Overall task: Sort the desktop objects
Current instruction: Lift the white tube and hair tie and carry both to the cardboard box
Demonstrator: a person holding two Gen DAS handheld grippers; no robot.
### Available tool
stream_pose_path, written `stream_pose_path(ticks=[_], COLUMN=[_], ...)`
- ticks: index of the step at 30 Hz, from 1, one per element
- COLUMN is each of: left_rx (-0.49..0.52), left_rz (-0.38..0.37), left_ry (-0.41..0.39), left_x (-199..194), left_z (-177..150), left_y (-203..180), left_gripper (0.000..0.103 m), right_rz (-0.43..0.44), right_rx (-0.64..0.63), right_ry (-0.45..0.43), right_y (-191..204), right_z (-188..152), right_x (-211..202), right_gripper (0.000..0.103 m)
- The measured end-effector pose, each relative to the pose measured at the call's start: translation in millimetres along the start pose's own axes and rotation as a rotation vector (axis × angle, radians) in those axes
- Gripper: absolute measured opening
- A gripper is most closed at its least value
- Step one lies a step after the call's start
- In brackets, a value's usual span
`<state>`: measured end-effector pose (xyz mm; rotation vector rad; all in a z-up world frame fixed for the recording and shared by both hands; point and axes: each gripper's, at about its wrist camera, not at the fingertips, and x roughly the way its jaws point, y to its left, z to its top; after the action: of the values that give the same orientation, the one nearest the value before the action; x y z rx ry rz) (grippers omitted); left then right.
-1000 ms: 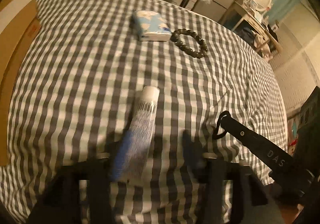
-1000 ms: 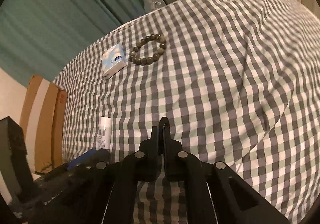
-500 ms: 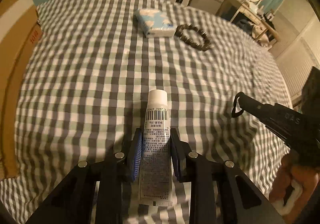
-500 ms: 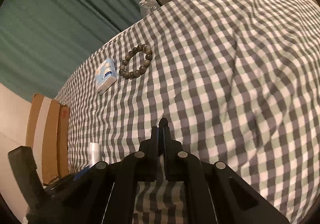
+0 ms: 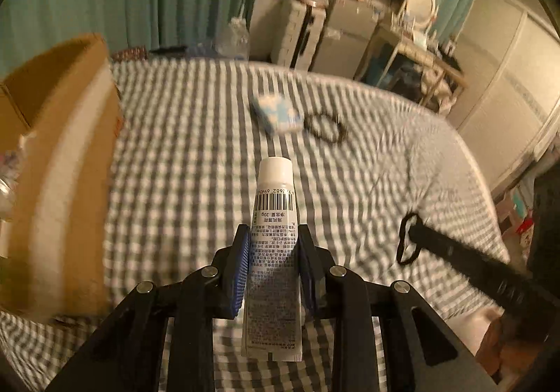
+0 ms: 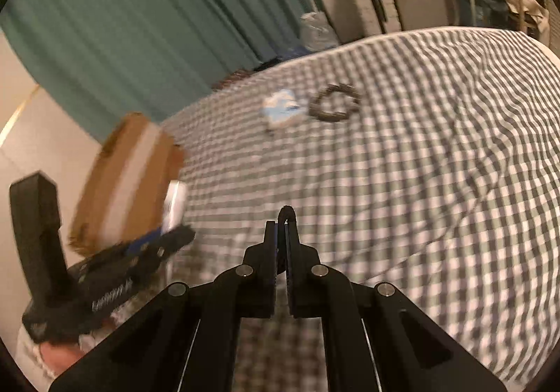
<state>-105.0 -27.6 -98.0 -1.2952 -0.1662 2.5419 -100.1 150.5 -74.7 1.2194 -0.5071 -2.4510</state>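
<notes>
One white tube (image 5: 274,213), one blue-and-white tissue pack (image 5: 278,111), one dark bead bracelet (image 5: 325,126), one thin black loop (image 5: 407,245) and one cardboard box (image 5: 66,161) show over one checked cloth (image 5: 196,154); two black grippers appear, the left gripper (image 5: 273,254) and the right gripper (image 6: 281,245)

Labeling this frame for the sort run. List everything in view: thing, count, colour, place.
tube: 1, white with barcode, lifted off the bed, in left gripper
black loop: 1, black, pinched in right gripper
tissue pack: 1, blue and white, far on bed
bead bracelet: 1, dark, beside tissue pack
cardboard box: 1, brown, left of bed
bedsheet: 1, grey-white check
curtain: 1, teal, behind bed
left gripper: black, blue pads, clamping tube
right gripper: black, shut on loop
</notes>
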Motion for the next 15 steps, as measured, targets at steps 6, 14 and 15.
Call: stream_pose_path(ticks=[6,14,15], left_rx=[-0.068,-0.077,-0.065], left_rz=[-0.035,0.041,0.046], left_ry=[-0.088,-0.098,-0.068], left_x=[-66,-130,-131], left_z=[50,100,101], left_y=[49,157,171], left_gripper=[0.026,0.026,0.026], right_rz=[0.107,0.259,0.261], right_rx=[-0.156,-0.334,-0.352], right_ry=[-0.064,-0.016,-0.005], right_y=[107,248,262], right_z=[31,48,47], right_x=[-31,-9,0], right_gripper=[0.004,0.004,0.004])
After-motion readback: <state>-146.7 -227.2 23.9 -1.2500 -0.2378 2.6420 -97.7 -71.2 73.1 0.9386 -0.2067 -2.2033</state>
